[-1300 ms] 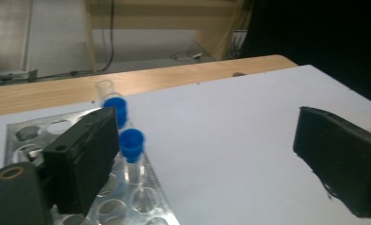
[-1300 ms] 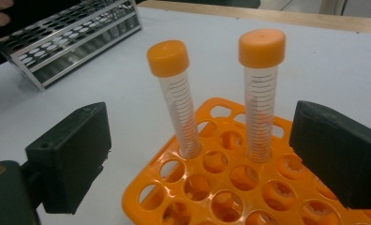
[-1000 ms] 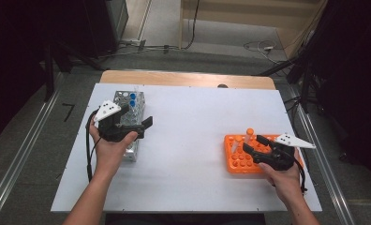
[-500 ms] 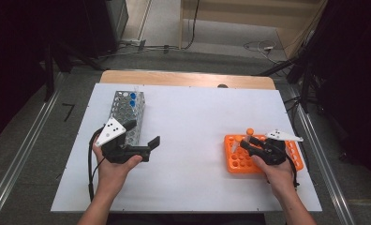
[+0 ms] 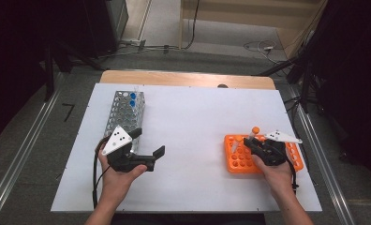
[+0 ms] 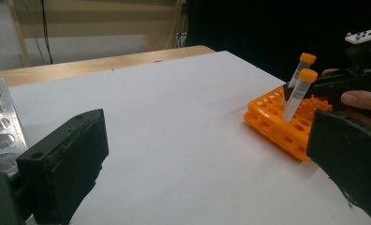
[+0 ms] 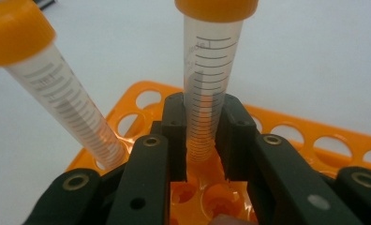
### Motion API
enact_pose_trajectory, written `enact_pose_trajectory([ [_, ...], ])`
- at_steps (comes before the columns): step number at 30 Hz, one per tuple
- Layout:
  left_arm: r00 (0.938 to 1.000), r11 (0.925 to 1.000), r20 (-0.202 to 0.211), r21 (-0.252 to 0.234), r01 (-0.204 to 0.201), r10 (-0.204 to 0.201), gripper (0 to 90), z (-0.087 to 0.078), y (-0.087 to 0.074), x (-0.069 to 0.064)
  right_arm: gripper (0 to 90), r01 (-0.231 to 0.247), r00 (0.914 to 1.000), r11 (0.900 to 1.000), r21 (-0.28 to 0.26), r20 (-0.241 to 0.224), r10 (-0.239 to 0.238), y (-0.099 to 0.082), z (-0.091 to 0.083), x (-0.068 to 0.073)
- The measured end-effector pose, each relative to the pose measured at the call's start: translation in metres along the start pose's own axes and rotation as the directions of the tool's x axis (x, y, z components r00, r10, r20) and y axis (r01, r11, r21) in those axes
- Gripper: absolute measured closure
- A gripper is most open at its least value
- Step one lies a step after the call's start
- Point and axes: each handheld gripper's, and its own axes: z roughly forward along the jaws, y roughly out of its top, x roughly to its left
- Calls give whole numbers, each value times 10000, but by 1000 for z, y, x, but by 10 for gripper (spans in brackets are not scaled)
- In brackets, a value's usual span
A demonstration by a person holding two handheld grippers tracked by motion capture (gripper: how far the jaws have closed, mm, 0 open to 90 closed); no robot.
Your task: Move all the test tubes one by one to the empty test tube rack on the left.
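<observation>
My right gripper (image 7: pixel 203 136) is shut on a clear tube with an orange cap (image 7: pixel 207 93) that stands in the orange rack (image 7: pixel 315 140); its jaws have just been closing on it. A second orange-capped tube (image 7: pixel 62 103) leans in the rack to the left. From above, the right gripper (image 5: pixel 249 142) sits over the orange rack (image 5: pixel 240 161) with the held tube (image 5: pixel 255 130) rising from it. My left gripper (image 5: pixel 149 142) is open with nothing between its jaws, by the near end of the metal rack (image 5: pixel 122 110).
The metal rack holds two blue-capped tubes (image 5: pixel 132 99) at its far end. The left gripper view shows the orange rack (image 6: pixel 277 126) across the white table top (image 6: pixel 174 117). A wooden strip (image 5: pixel 188 78) borders the table's far edge.
The right jaws have closed onto the upright tube. The left hand has drawn back from over the metal rack toward the table's near edge.
</observation>
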Motion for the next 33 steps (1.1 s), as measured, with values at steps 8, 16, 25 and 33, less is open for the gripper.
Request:
enact_pose_trajectory([
  [8,9999,9999,114,107,-54,52,0,3,-2,-3,728,71,9993,9962,-864,-359,-103,4,-23,1],
  [16,9997,9999,225,98,-106,104,0,4,-1,-7,729,102,9926,9953,-961,-1194,-217,2,-44,6],
  [25,9992,9997,362,137,-180,175,0,7,-1,-12,729,467,9794,9935,-1036,-1909,-660,2,-52,27],
  [33,9975,9994,663,186,-275,263,0,11,0,-18,729,785,9620,9914,-1049,-2530,-1029,3,-48,45],
])
